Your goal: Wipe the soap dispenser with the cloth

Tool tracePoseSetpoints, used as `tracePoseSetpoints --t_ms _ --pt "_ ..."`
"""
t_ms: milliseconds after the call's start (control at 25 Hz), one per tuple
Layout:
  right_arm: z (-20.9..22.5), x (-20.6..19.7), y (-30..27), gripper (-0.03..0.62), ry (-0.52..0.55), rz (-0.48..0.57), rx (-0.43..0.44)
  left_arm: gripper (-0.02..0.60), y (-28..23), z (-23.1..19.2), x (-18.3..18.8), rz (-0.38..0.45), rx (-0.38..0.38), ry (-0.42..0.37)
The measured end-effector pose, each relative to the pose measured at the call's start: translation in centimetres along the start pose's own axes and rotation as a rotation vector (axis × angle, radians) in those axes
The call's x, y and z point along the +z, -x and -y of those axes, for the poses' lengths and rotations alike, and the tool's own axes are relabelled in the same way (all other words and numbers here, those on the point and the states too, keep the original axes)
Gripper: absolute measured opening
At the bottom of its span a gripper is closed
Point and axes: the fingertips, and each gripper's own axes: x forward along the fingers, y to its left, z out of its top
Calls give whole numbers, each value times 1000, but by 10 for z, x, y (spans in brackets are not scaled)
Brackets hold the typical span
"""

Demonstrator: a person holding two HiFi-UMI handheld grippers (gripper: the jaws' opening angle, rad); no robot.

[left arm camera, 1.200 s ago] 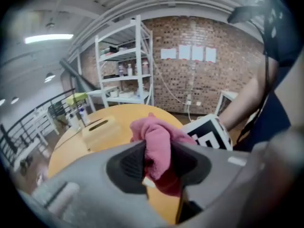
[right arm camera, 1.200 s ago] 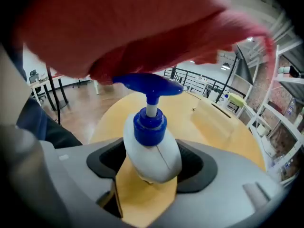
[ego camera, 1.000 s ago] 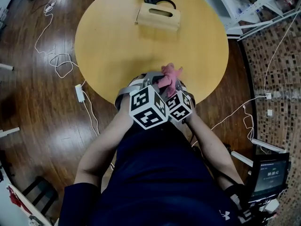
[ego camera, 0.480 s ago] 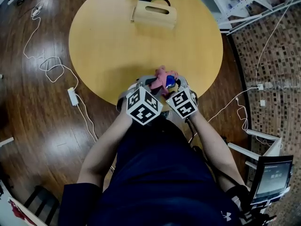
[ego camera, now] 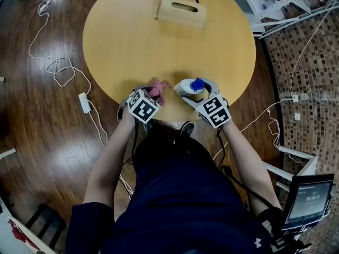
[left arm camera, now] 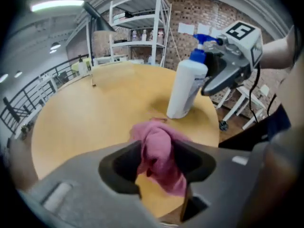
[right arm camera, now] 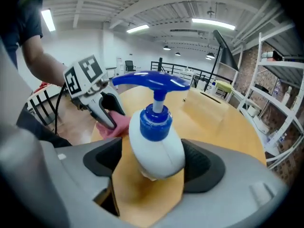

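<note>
1. One soap dispenser (ego camera: 192,87), a smooth white plastic bottle with a blue pump, stands upright near the round wooden table's (ego camera: 137,41) near edge, long axis vertical.
2. The right gripper's (right arm camera: 152,160) jaws flank it, having just been opening.
3. One crumpled pink cloth (left arm camera: 159,151) lies beside it, between the left gripper's (left arm camera: 156,163) jaws, which have also just been opening.

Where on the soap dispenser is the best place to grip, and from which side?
Grip the soap dispenser on its white body, below the blue pump, coming from the near edge of the table: it stands upright there, and the pump's spout overhangs the top.
</note>
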Motion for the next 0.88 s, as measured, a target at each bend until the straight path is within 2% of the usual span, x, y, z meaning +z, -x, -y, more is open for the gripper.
tracePoseSetpoints --t_ms 80,200,280,320,440,560,640,760,880 --pt "1 -10 9 410 -38 19 -3 305 -3 -8 -11 33 32 101" --pt "7 -23 34 417 -116 82 -30 342 31 -28 -15 125 89 273" --pt "8 -36 58 417 -170 126 -36 337 68 -34 -20 187 135 343" --pt "6 -45 72 417 -202 147 -37 318 88 -32 -26 216 167 361" --pt "-4 -67 118 399 -330 234 -33 209 150 -5 -46 324 301 410" --pt "-17 -81 165 199 -502 371 -28 78 192 65 -49 440 396 469" --pt "-28 -91 196 12 -592 456 -18 18 198 130 -36 504 401 470" --pt "-49 -98 236 9 -649 555 27 3 197 213 -3 589 402 397" --pt "-77 -95 258 9 -647 577 64 3 192 280 15 593 373 201"
